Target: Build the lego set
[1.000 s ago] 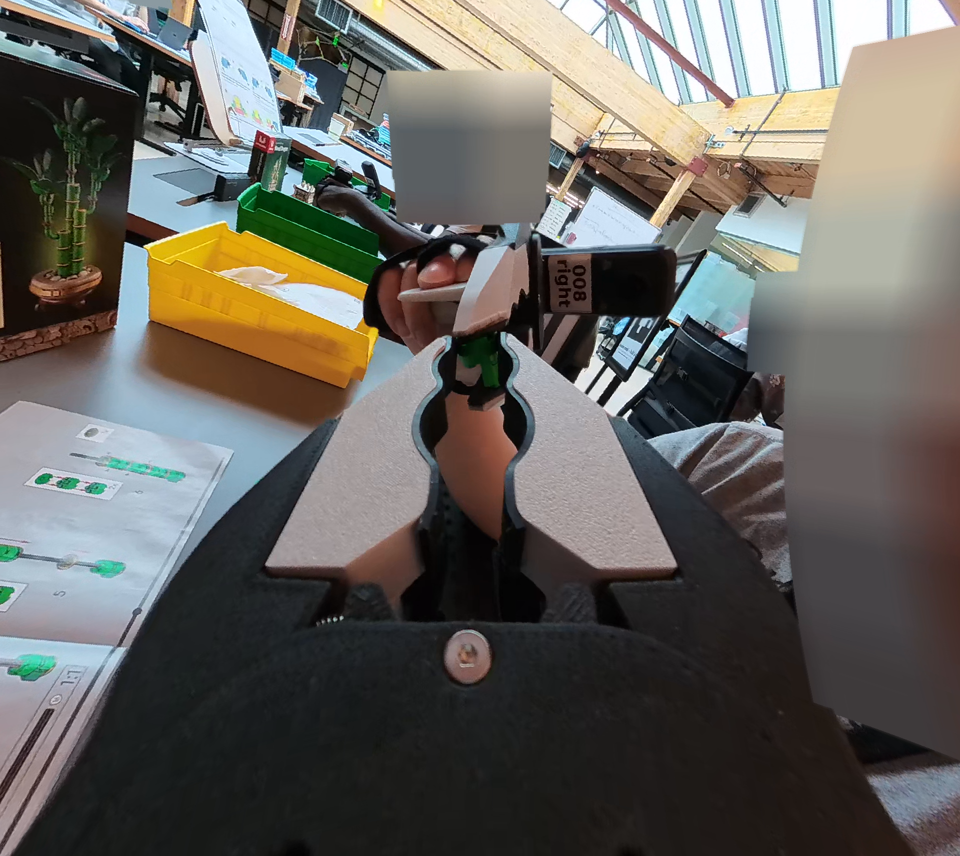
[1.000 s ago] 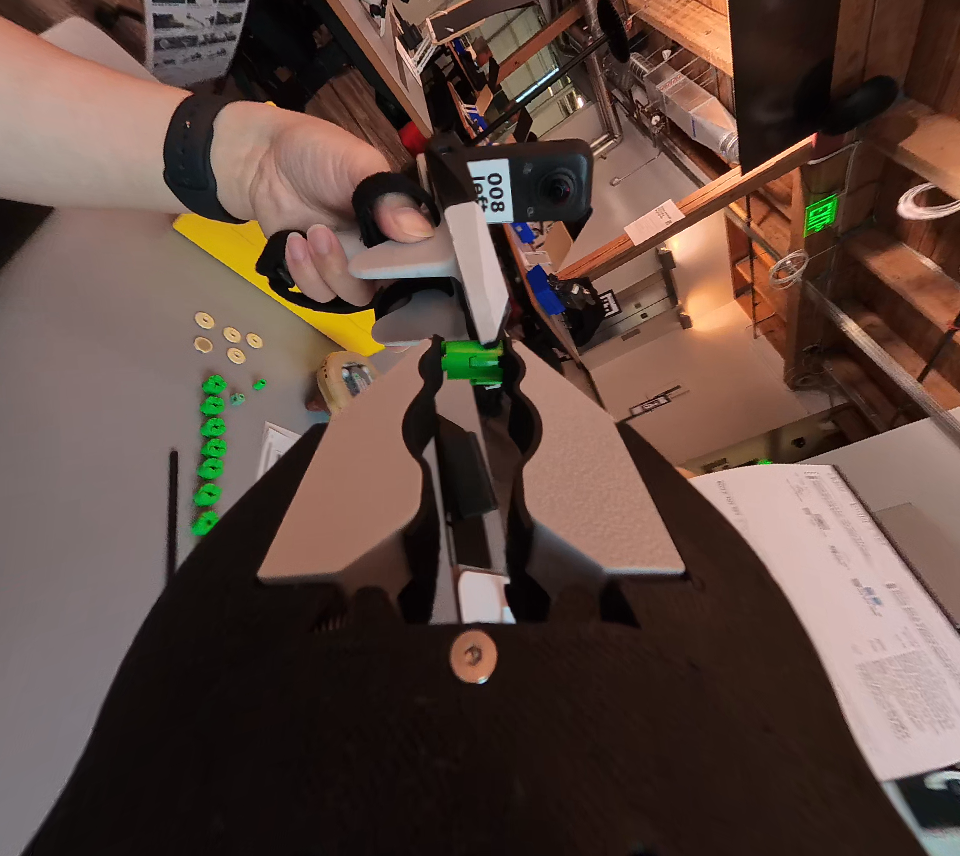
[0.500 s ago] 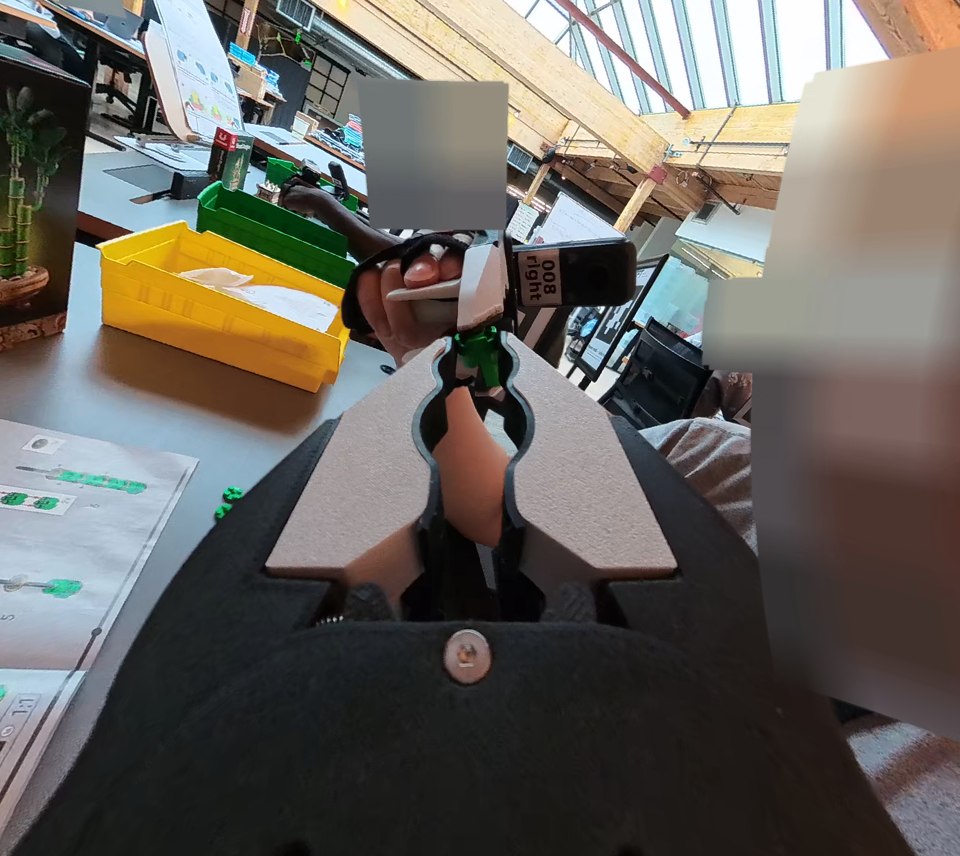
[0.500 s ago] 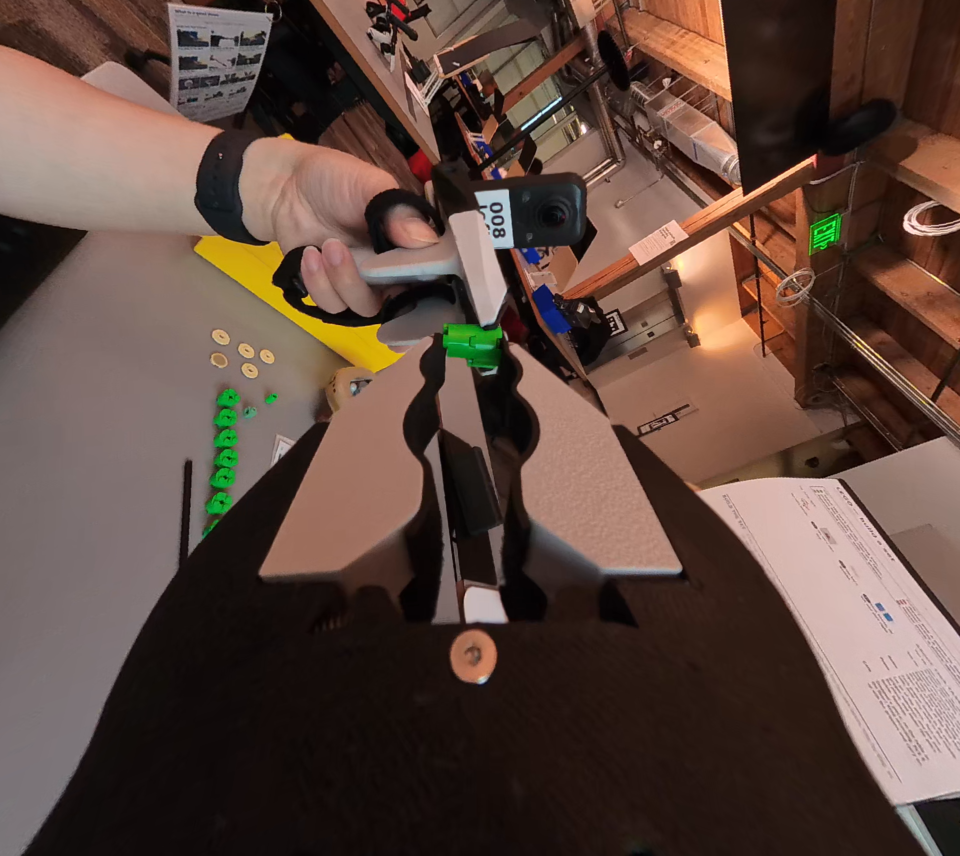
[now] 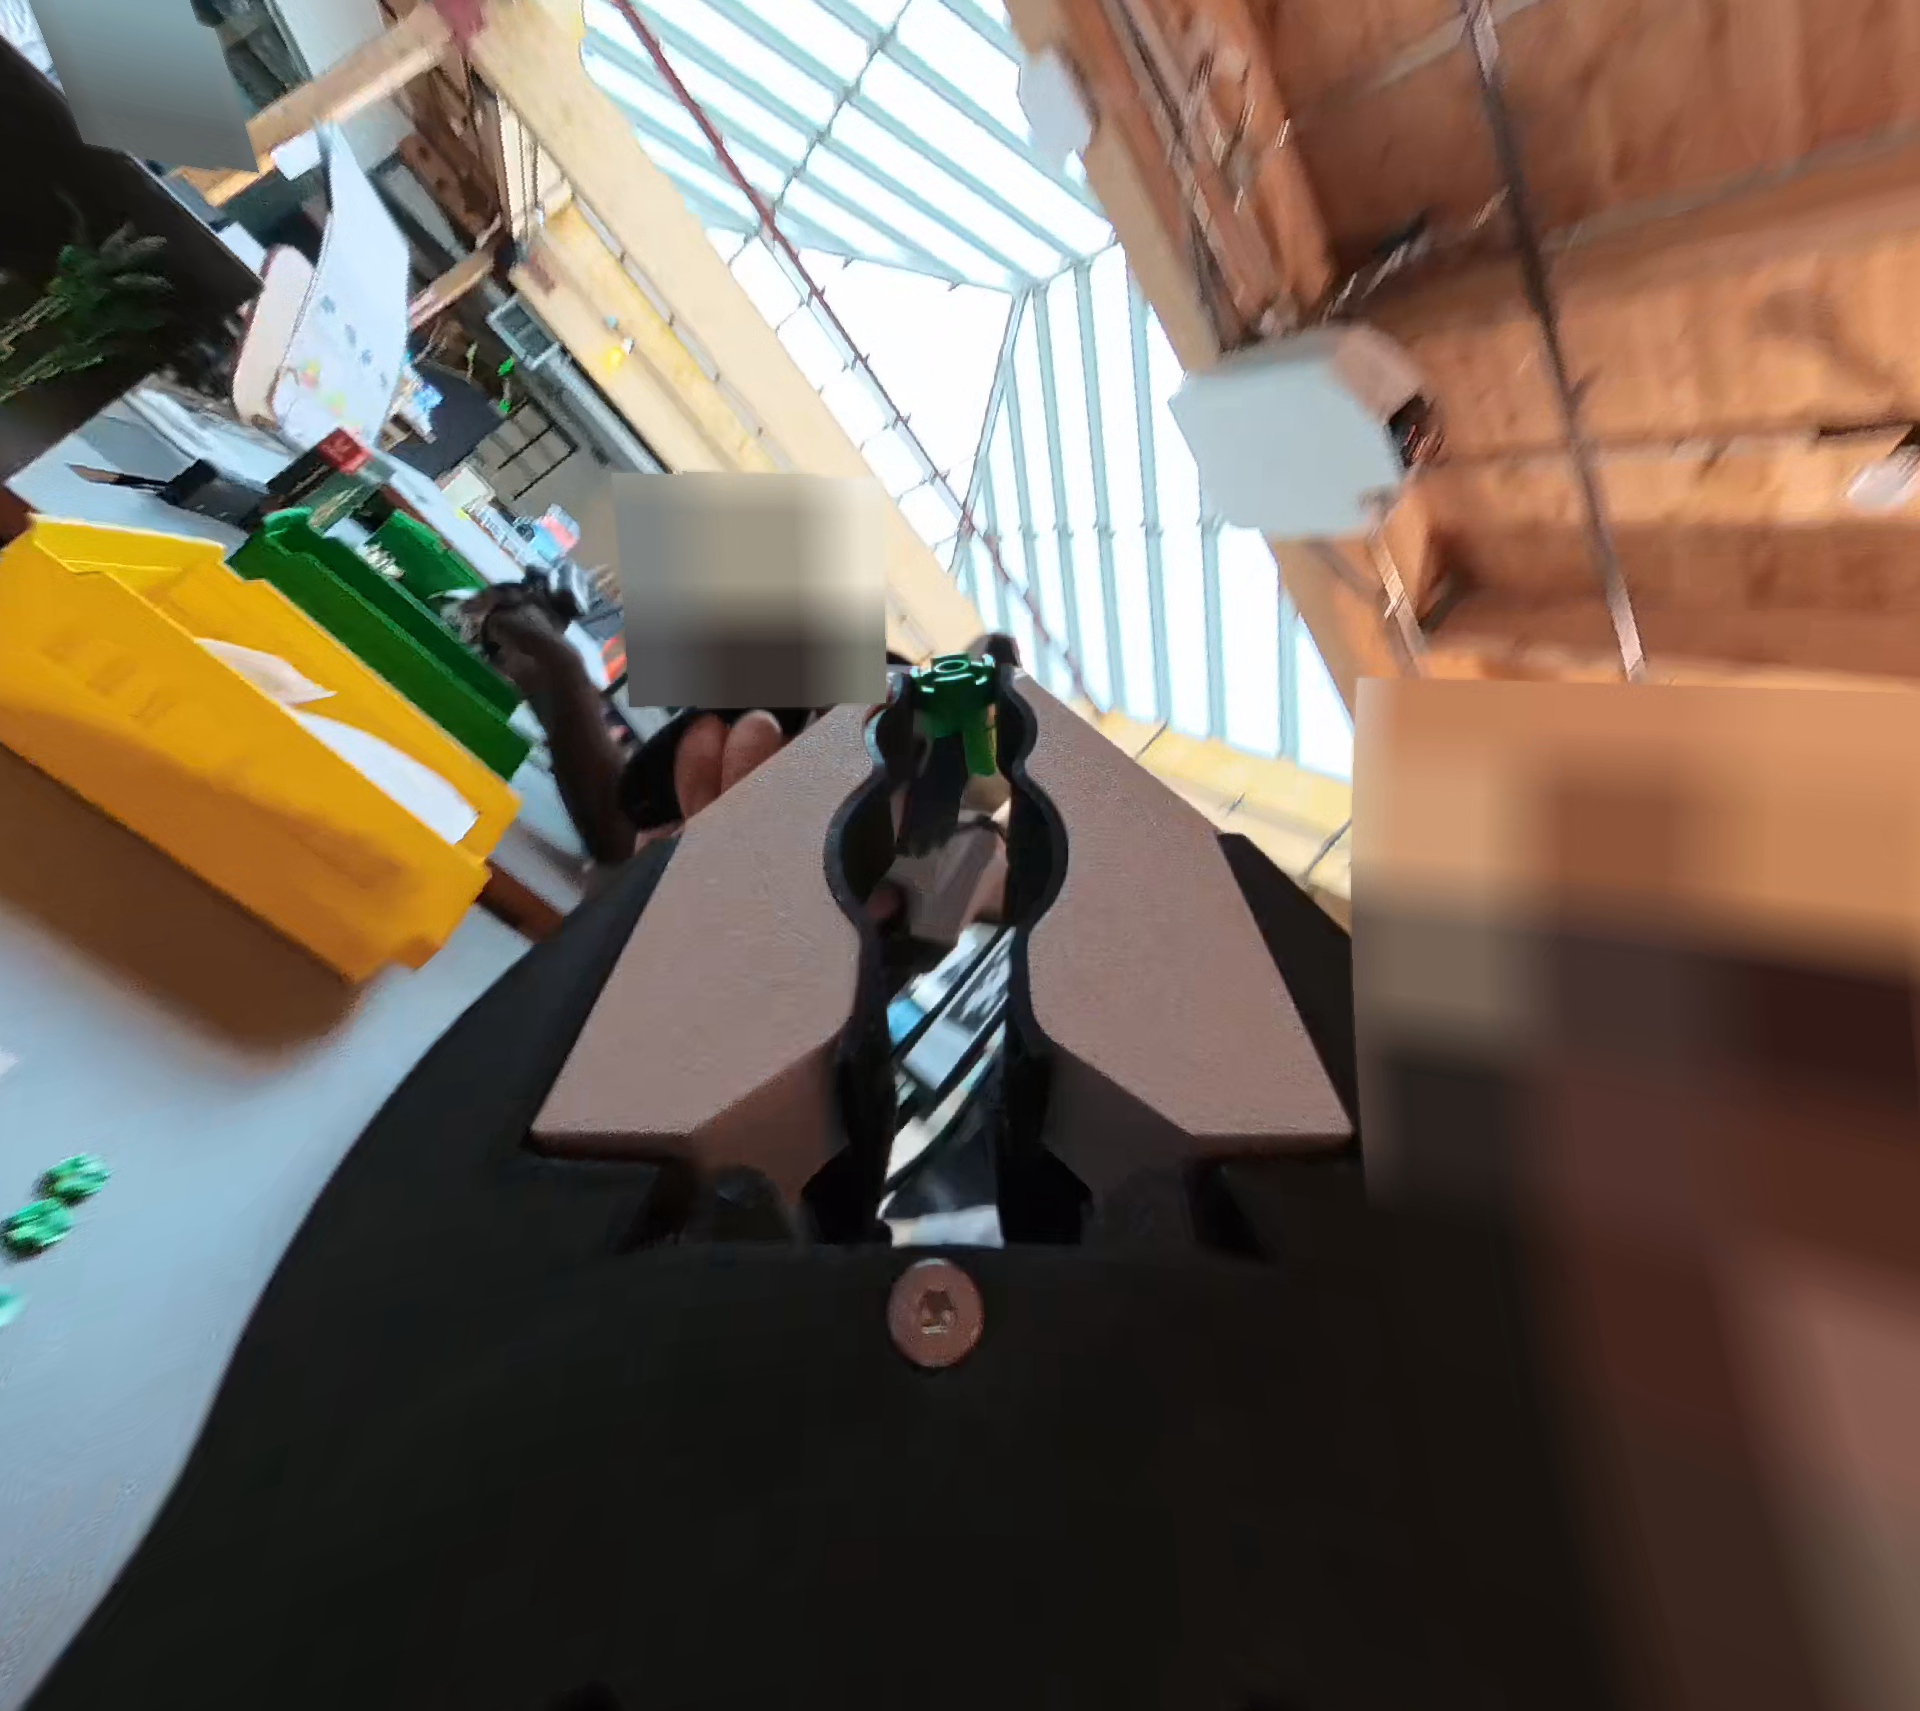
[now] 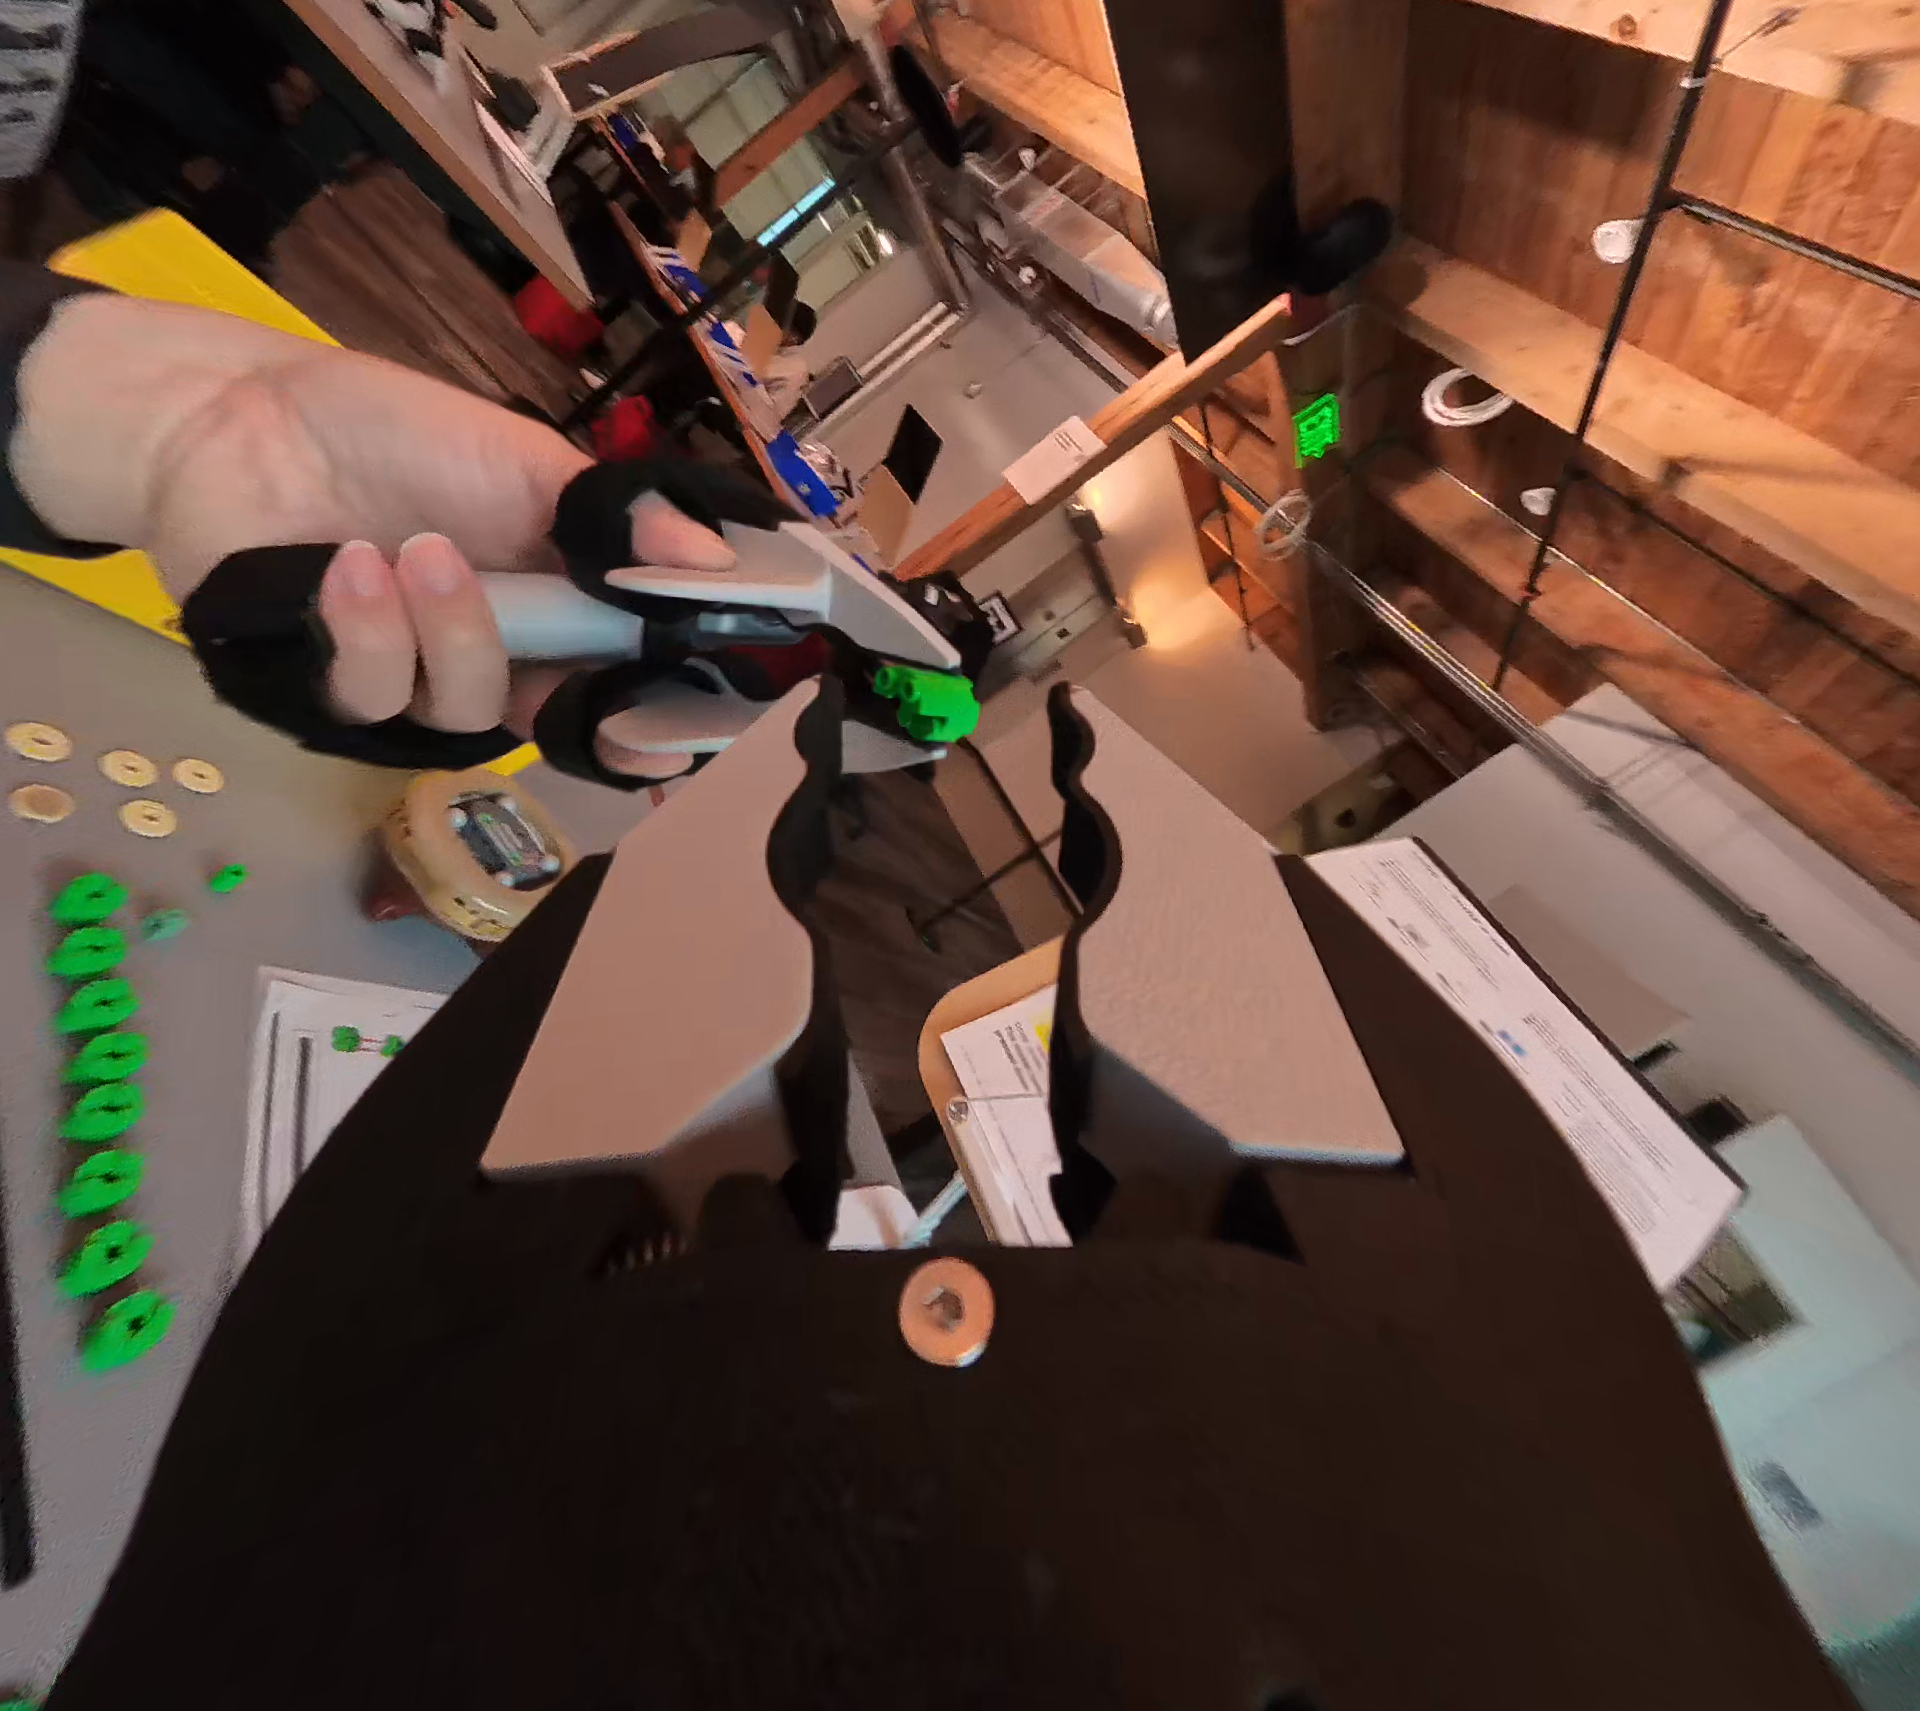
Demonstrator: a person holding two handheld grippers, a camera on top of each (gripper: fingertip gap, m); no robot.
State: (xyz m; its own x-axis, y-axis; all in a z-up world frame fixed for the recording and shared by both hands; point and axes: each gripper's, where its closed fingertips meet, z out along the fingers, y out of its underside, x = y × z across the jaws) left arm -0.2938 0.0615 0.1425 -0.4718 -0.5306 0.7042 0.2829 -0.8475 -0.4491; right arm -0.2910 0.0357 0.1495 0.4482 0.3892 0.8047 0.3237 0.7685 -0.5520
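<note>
Half a second ago both grippers pinched one small bright-green toothed lego piece (image 5: pixel 948 697) between them; now the right gripper (image 6: pixel 940 705) has spread its fingers wide and let go, holding nothing. The left gripper (image 5: pixel 951 705) stays clamped on the piece at its fingertips, raised above the grey table (image 6: pixel 62 840). Both views have swung and blurred. Printed white sheets (image 6: pixel 1496 996) lie at right.

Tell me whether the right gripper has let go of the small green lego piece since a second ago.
Yes. The right gripper now stands open, apart from the small green lego piece, which the left gripper holds alone.
</note>
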